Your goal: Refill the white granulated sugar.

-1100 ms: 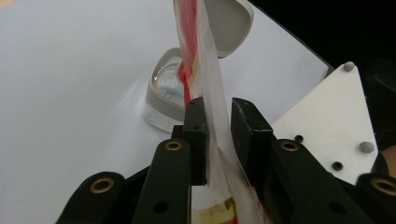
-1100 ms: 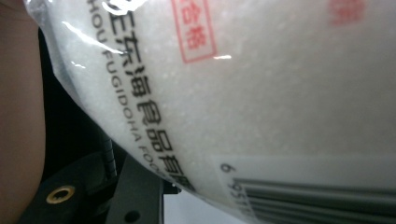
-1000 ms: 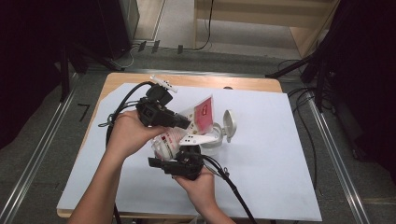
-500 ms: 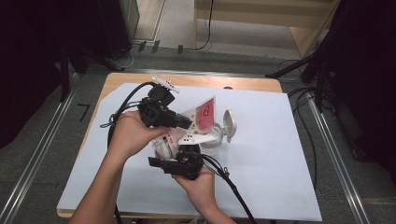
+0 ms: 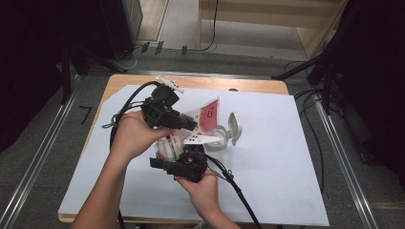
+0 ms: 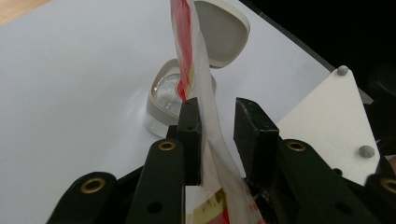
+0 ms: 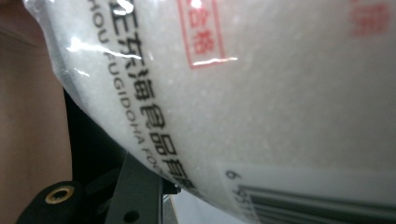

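Note:
A clear bag of white granules with red print (image 5: 209,114) is held up over a small white container (image 5: 217,144) whose flip lid (image 5: 234,126) stands open. My left gripper (image 5: 191,125) is at the bag's upper part. Its jaws have just been opening, and the bag's film (image 6: 196,56) runs between them. The film lies against one pad (image 6: 190,126), with a gap to the other. Lower down, my right gripper (image 5: 184,156) is shut on the bag's full bottom, which presses close against its camera (image 7: 280,93). Past the left jaws, the bag's tip hangs over the container's mouth (image 6: 163,93).
A white sheet (image 5: 286,157) covers most of the wooden table (image 5: 258,86). The right gripper's pale three-cornered plate (image 6: 327,121) sits close to the left jaws. Black cables (image 5: 234,186) trail from both grippers toward the table's near and left edges.

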Demonstrator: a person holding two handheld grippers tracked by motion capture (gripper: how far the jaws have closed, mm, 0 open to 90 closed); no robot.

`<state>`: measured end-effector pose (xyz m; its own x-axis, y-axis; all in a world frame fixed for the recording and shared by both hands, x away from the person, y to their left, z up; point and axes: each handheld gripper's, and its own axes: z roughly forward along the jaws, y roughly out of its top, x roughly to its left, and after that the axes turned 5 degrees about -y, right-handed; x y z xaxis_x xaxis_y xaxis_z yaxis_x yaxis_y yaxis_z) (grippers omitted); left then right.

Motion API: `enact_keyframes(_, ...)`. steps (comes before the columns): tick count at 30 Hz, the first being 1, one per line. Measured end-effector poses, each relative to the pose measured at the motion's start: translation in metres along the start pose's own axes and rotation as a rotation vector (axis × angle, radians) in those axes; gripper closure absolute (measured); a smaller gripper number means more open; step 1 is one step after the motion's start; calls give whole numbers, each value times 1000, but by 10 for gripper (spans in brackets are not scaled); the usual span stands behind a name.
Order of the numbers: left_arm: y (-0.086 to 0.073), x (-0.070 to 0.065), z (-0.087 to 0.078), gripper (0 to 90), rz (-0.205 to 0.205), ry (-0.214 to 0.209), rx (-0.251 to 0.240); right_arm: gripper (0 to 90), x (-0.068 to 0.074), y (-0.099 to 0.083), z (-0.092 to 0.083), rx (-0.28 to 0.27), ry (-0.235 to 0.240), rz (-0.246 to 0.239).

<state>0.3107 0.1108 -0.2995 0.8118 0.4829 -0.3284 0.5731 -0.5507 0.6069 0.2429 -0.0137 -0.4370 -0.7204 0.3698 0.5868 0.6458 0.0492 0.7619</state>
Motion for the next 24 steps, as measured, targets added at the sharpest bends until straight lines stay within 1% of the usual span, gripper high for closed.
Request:
enact_keyframes(3, 1, -1, 0, 741, -10, -2, 6, 596, 2, 0, 1, 0, -10, -12)
enact_keyframes(6, 3, -2, 1, 763, -6, -3, 9, 584, 3, 1, 1, 12, -26, -39)
enact_keyframes(8, 4, -3, 3, 769, 5, 1, 15, 566, 4, 0, 1, 13, -46, -58)
enact_keyframes(9, 5, -4, 4, 769, 4, 5, 18, 564, 4, 0, 0, 13, -46, -57)
enact_keyframes(11, 5, -4, 5, 768, 0, 1, 19, 594, 3, 0, 0, 12, -49, -53)
enact_keyframes(13, 6, -4, 5, 763, 2, 0, 21, 603, 3, 0, -1, 6, -50, -50)
enact_keyframes(16, 7, -4, 5, 754, 1, 3, 18, 614, 2, 0, -1, -3, -34, -36)
enact_keyframes(18, 9, -3, 5, 751, 6, -1, 29, 615, 2, 1, -1, -6, -29, -27)
enact_keyframes(24, 10, -3, 5, 751, 10, 0, 39, 608, 2, 1, -1, -9, -33, -27)
